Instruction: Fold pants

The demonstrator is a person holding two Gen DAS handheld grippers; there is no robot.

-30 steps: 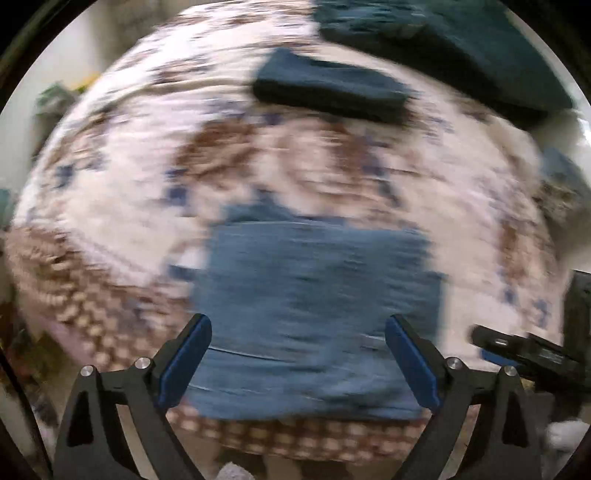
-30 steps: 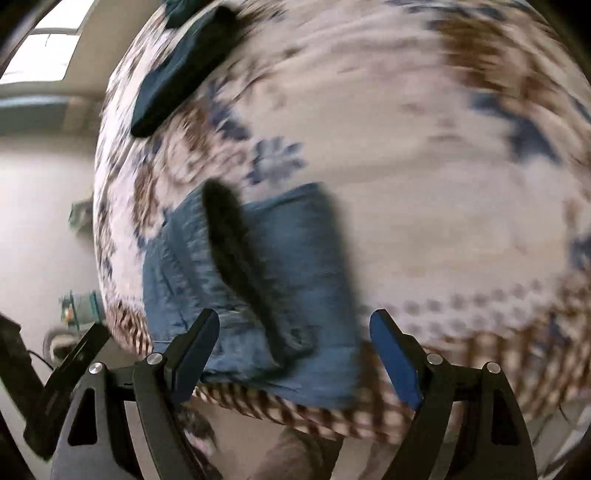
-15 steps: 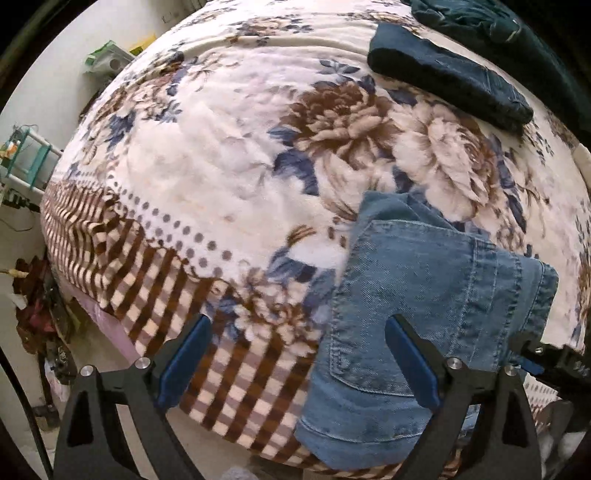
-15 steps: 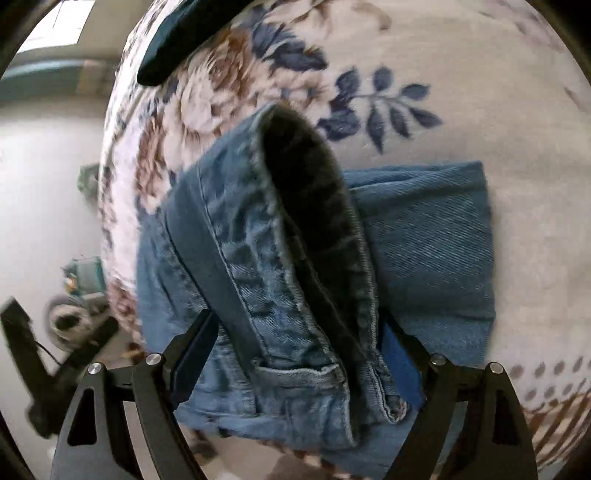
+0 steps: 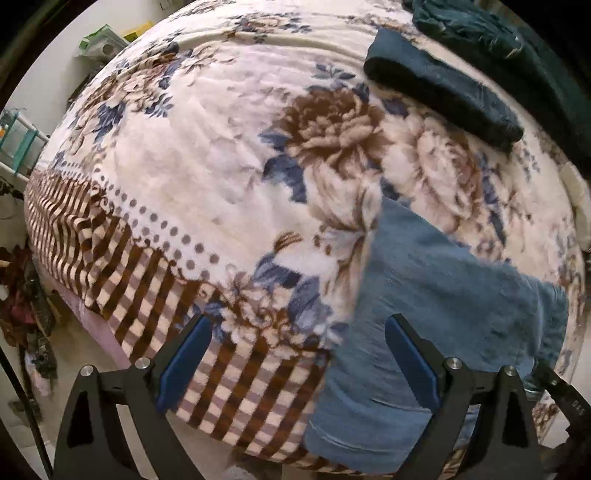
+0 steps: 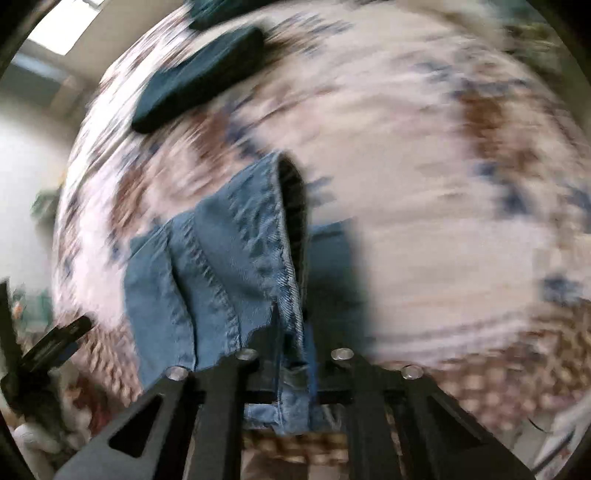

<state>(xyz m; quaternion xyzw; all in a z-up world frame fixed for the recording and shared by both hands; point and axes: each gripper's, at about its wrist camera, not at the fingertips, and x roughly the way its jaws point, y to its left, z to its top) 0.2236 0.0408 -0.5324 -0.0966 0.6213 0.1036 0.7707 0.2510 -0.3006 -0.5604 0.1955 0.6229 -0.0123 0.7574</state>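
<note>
Light blue folded jeans point(image 5: 424, 306) lie at the near edge of the bed, low and right in the left wrist view. My left gripper point(image 5: 297, 363) is open and empty, above the blanket's checked border, its right finger over the jeans' left part. In the blurred right wrist view my right gripper point(image 6: 291, 354) is shut on the jeans' point(image 6: 236, 258) thick folded edge, which rises between its fingers. The right gripper's tip also shows in the left wrist view point(image 5: 561, 391), at the jeans' right end.
A floral fleece blanket point(image 5: 207, 155) with a brown checked border covers the bed. A folded dark blue pair of pants point(image 5: 443, 88) lies further back, with a dark green pile point(image 5: 491, 33) behind it. Shelving and clutter point(image 5: 18, 140) stand on the floor to the left.
My right gripper has closed on the jeans' folded edge, which it straddled open half a second ago. My left gripper has swung left off the jeans and stays open.
</note>
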